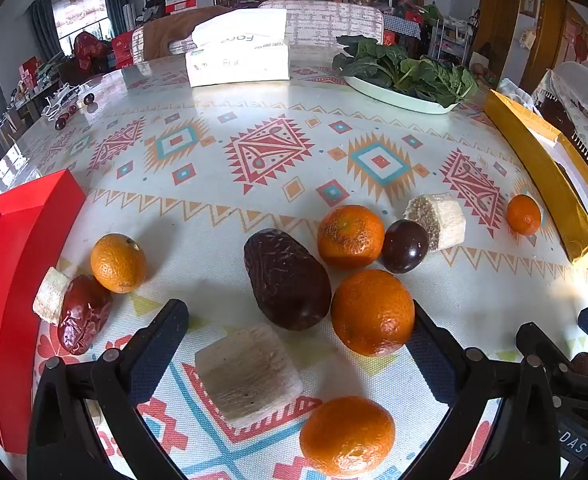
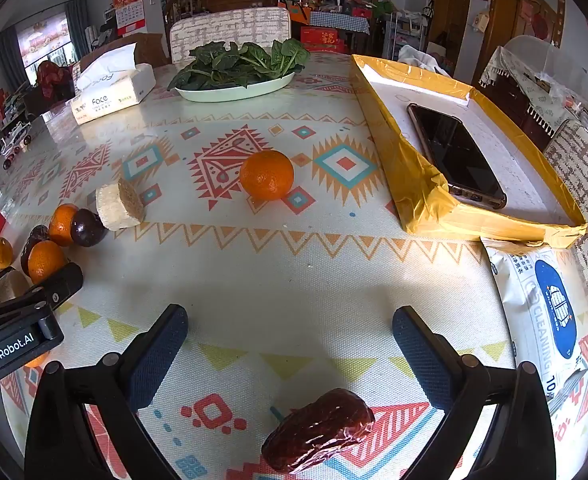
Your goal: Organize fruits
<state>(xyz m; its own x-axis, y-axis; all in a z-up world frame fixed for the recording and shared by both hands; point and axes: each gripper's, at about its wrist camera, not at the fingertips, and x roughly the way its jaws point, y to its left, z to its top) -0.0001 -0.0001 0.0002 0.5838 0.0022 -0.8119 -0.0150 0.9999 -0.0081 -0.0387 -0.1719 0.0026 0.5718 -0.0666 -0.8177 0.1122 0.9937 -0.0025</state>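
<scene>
Above the patterned tablecloth [image 1: 254,92], both grippers [image 1: 297,344] [image 2: 290,344] spread wide, empty, poised over scattered round oranges [image 1: 371,312] and a wrinkled red date [image 2: 319,430] for sorting.

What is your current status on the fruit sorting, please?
Left gripper open, empty, over the cluster of oranges. Right gripper open, empty, red date just below. Nothing sorted yet; yellow tray holds only a phone.
</scene>
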